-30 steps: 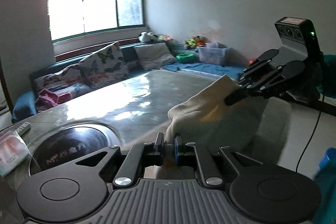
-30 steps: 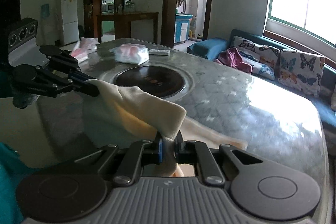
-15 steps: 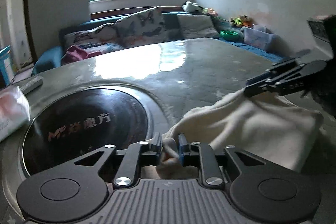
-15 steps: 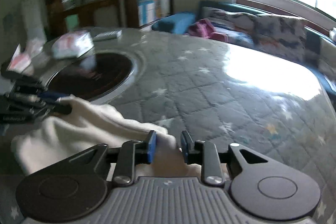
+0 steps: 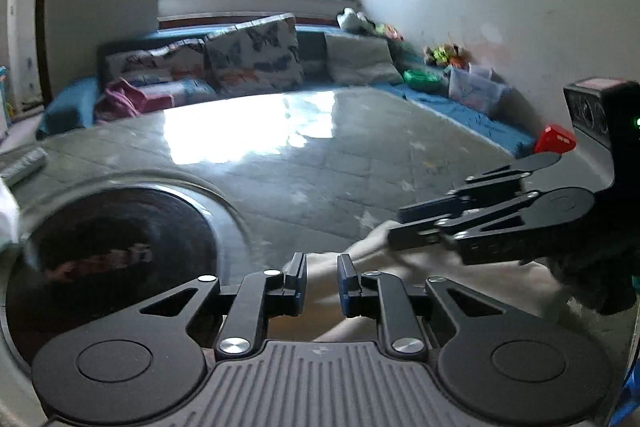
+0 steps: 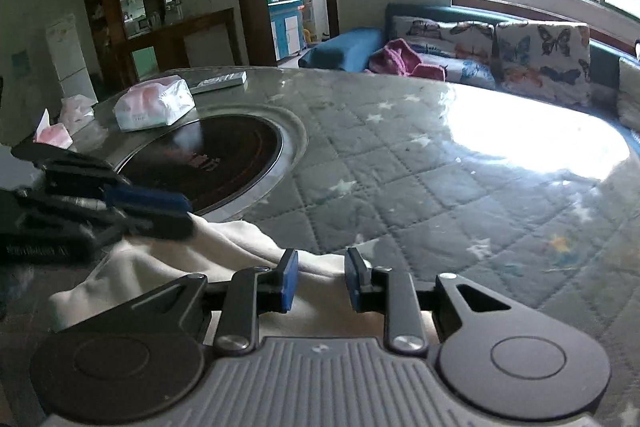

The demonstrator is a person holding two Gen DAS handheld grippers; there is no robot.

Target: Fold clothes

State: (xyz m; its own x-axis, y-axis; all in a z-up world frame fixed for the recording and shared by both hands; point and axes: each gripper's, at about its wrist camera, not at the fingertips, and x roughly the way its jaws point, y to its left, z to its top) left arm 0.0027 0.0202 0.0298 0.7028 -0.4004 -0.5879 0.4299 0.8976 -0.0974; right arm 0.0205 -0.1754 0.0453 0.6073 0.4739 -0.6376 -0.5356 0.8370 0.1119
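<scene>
A cream garment lies on the grey tabletop quilted in diamonds with pale stars, beside its black round inset, while beyond the tabletop stand butterfly-print cushions on a blue sofa with a magenta cloth.

Cream garment on quilted table, right gripper jaws parted

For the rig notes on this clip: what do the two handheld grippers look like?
Both match: the left gripper and right gripper are matte black, with a ribbed grey body, round side discs, silver pivot screws and blue pads on their fingers.
</scene>
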